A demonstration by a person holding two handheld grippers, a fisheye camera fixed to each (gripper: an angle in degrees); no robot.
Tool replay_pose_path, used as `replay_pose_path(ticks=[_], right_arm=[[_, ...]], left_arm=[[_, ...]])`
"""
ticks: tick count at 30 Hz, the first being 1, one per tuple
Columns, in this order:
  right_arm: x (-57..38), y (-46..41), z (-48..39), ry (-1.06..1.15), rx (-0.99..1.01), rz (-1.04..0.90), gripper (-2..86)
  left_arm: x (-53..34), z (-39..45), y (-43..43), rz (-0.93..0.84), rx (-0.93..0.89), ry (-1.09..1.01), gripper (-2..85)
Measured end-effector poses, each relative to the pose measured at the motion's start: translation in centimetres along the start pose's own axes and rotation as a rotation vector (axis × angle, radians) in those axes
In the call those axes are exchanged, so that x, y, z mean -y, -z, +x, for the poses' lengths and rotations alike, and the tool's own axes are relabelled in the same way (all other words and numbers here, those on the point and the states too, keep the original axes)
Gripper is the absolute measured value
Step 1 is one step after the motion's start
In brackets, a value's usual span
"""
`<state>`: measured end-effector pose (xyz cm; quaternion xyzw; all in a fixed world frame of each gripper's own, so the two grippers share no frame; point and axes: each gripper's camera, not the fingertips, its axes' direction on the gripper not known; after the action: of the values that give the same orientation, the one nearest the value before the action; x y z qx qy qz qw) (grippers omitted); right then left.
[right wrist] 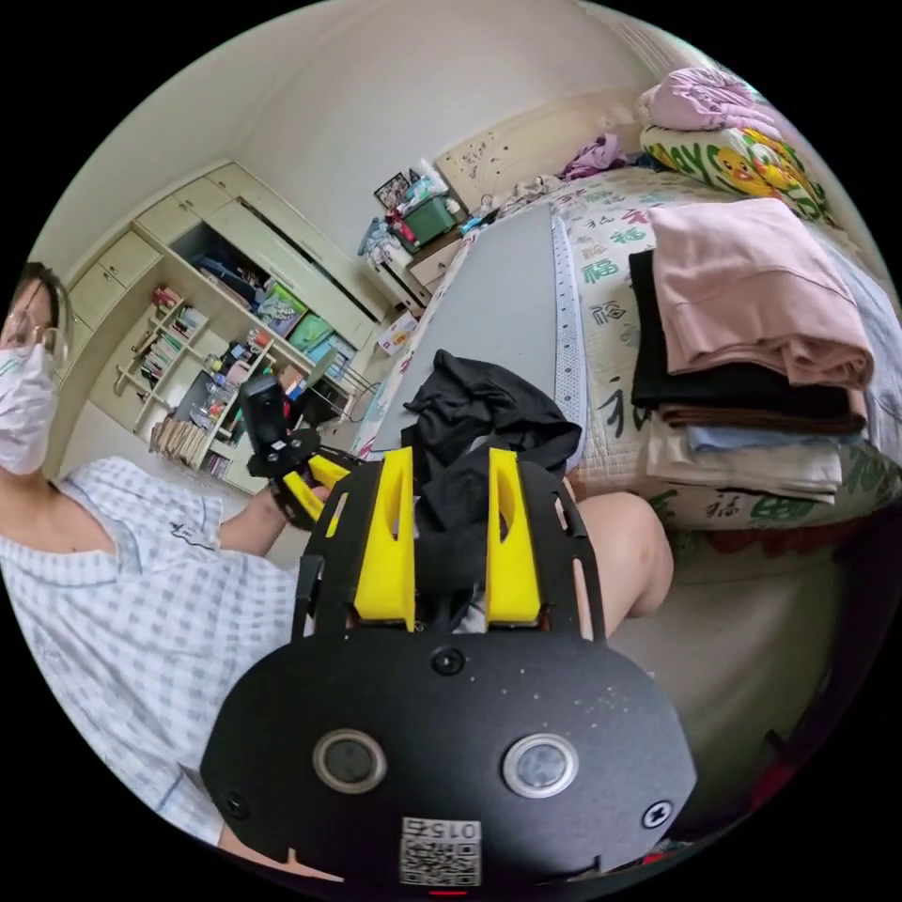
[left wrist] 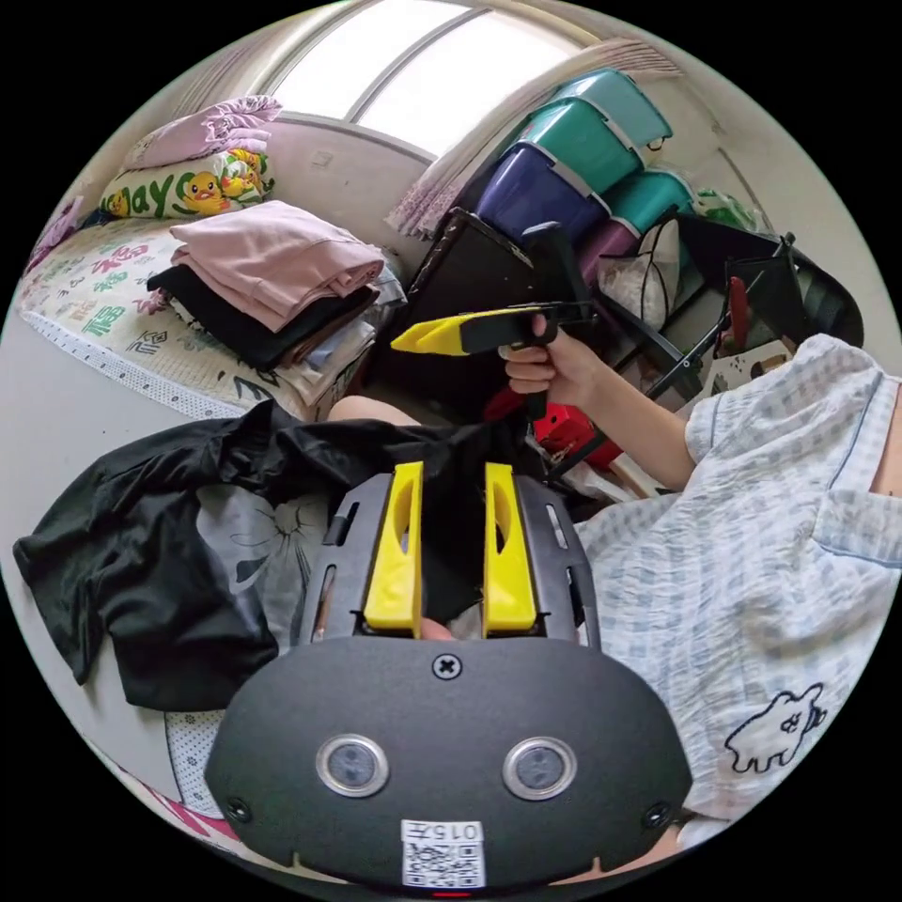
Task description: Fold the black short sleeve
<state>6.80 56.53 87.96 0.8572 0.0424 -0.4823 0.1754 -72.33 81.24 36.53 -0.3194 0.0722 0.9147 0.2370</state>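
The black short sleeve [left wrist: 160, 554] lies crumpled on a grey sheet [left wrist: 47, 423], with a pale flower print facing up and one end draped toward the person's knee [left wrist: 362, 409]. My left gripper [left wrist: 453, 545] hovers open just above that end, and black cloth shows through the gap without being pinched. A hand holds my right gripper [left wrist: 423, 338] in the air above the shirt, seen side-on with nothing hanging from it. In the right gripper view, my right gripper [right wrist: 451, 545] is open over the bunched shirt [right wrist: 489, 413]. My left gripper [right wrist: 310, 484] is held low beside the person's lap.
A stack of folded clothes [left wrist: 272, 282] in pink, black and pale colours sits on the patterned quilt [left wrist: 103, 310] behind the shirt. Pillows [left wrist: 188, 183] lie further back. Stacked storage bins [left wrist: 583, 150] and a black chair [left wrist: 470, 282] stand close by. The person's checked top [left wrist: 733, 583] is to one side.
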Motion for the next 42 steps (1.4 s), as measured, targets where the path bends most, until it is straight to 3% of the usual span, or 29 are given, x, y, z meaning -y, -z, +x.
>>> replay_pose_path(ticks=[2,7,13,19,22,30,33,37,42], right_arm=[[2.3,-3.6,0.4,0.032,-0.028,-0.088,13.1],[4.7,-11.2,2.7,0.063,-0.298,-0.344,13.6],[3.7,-10.1,7.1,-0.108,-0.046,-0.253,5.3],[2.0,-6.7,9.3,-0.164,-0.108,-0.178,0.2],[1.7,-5.4,9.8,-0.141,-0.116,-0.133,0.0],[2.2,-4.2,11.0,-0.082,-0.112,-0.051,4.4],[3.5,-5.8,12.2,-0.074,-0.03,-0.111,12.3],[3.9,-9.0,12.5,-0.059,-0.047,-0.275,11.7],[2.5,-6.3,12.7,-0.123,-0.013,-0.177,11.4]], left_arm=[[0.1,-0.6,0.3,0.021,-0.014,-0.005,9.9],[0.0,-6.9,3.4,0.067,0.313,0.124,10.3],[3.3,-14.1,0.1,-0.073,0.379,0.201,14.0],[5.5,-14.7,-5.4,-0.235,0.633,0.171,10.0],[5.2,-14.7,-4.3,-0.176,0.608,0.242,4.5],[1.8,-12.9,2.4,0.124,0.49,0.381,1.5],[0.8,-11.8,3.0,0.147,0.483,0.381,1.4],[-1.0,-10.2,3.0,0.15,0.495,0.37,1.3],[-3.8,-8.1,3.9,0.18,0.526,0.382,1.3]])
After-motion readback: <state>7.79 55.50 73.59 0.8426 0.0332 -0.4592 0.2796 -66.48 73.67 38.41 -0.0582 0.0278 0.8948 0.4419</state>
